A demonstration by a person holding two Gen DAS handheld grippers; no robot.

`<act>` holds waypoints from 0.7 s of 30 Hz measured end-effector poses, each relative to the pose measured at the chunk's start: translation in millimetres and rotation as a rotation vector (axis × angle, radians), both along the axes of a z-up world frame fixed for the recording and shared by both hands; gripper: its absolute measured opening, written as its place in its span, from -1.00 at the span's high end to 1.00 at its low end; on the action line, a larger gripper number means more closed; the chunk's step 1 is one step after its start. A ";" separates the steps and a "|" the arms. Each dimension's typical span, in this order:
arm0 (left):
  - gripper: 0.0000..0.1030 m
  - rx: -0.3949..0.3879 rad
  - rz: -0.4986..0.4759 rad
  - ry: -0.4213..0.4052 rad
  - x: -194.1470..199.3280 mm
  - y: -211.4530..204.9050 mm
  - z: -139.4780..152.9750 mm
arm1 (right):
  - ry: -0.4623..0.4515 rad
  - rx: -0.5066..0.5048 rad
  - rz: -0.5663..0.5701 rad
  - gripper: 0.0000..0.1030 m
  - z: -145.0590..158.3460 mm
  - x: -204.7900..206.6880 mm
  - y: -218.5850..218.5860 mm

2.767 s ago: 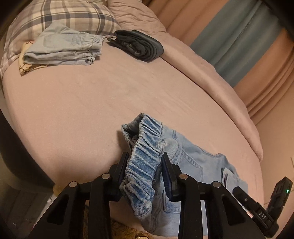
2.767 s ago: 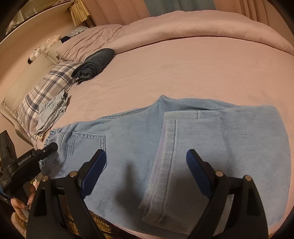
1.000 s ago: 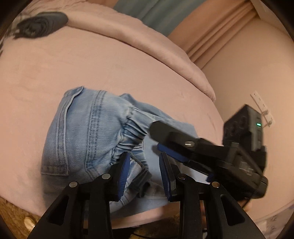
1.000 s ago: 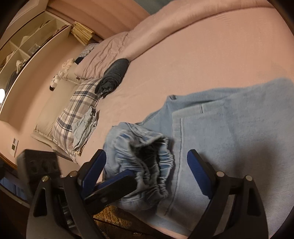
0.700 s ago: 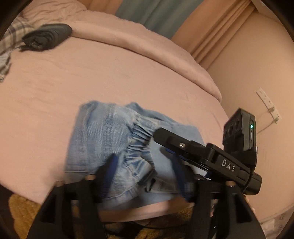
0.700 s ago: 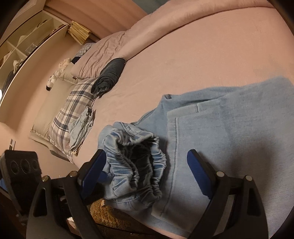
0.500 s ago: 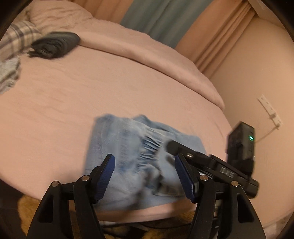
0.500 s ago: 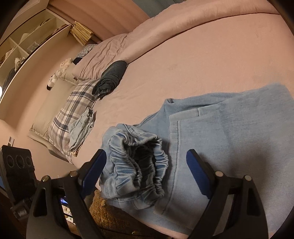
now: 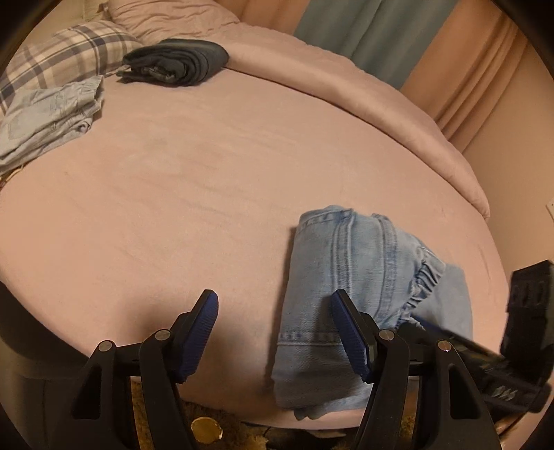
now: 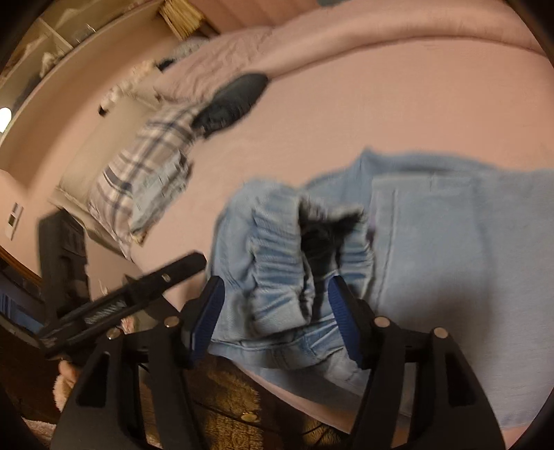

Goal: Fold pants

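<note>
Light blue jeans (image 9: 349, 277) lie at the near edge of the pink bed (image 9: 207, 180), with the elastic waistband end folded over onto the legs. In the right wrist view the bunched waistband (image 10: 287, 256) sits on the flat folded legs (image 10: 450, 242). My left gripper (image 9: 273, 332) is open and empty, left of the jeans, its right finger over their edge. My right gripper (image 10: 275, 318) is open, its fingers on either side of the waistband bunch without pinching it. The view is blurred.
A folded dark garment (image 9: 176, 65) and folded pale jeans (image 9: 48, 114) lie at the far left by a plaid pillow (image 9: 65, 59). The bed's front edge (image 9: 242, 415) is just below the grippers. Curtains (image 9: 381, 31) hang behind.
My left gripper let go of the waistband, opened and drew back to the left. My right gripper moved down over the bunched waistband and narrowed slightly.
</note>
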State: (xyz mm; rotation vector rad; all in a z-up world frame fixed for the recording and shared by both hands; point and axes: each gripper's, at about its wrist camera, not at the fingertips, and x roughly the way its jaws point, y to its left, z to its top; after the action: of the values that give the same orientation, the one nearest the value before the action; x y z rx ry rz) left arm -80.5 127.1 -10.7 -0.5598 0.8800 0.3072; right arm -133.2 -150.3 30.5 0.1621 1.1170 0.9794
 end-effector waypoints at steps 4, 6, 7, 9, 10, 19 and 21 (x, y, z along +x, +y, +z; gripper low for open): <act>-0.32 -0.018 -0.007 0.001 -2.0 0.7 -2.8 | -0.043 -0.044 -0.025 0.33 -7.3 -4.8 9.0; -0.32 -0.030 -0.014 -0.014 -3.8 2.4 -1.6 | -0.093 -0.035 -0.028 0.41 4.4 -10.9 6.1; -0.32 -0.038 -0.019 -0.024 -3.8 2.6 -0.9 | -0.118 -0.015 -0.034 0.42 14.9 -15.2 1.1; -0.32 -0.057 -0.040 -0.050 -3.5 1.4 -0.2 | -0.178 0.024 -0.044 0.43 37.1 -24.1 -10.8; -0.32 -0.064 -0.055 -0.056 -2.1 0.0 -1.0 | -0.217 0.009 -0.064 0.43 45.1 -27.5 -16.4; -0.32 -0.061 -0.102 -0.001 13.6 -13.9 -24.9 | -0.120 -0.096 -0.084 0.42 -7.8 -9.0 -29.4; -0.32 -0.053 -0.099 -0.003 12.6 -11.9 -25.5 | -0.130 -0.121 -0.068 0.11 1.4 -9.1 -27.9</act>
State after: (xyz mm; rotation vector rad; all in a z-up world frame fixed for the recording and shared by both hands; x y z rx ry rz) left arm -67.8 115.2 -36.2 -0.5636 0.9120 0.1931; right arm -142.2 -178.2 31.9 0.0375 1.0415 0.8477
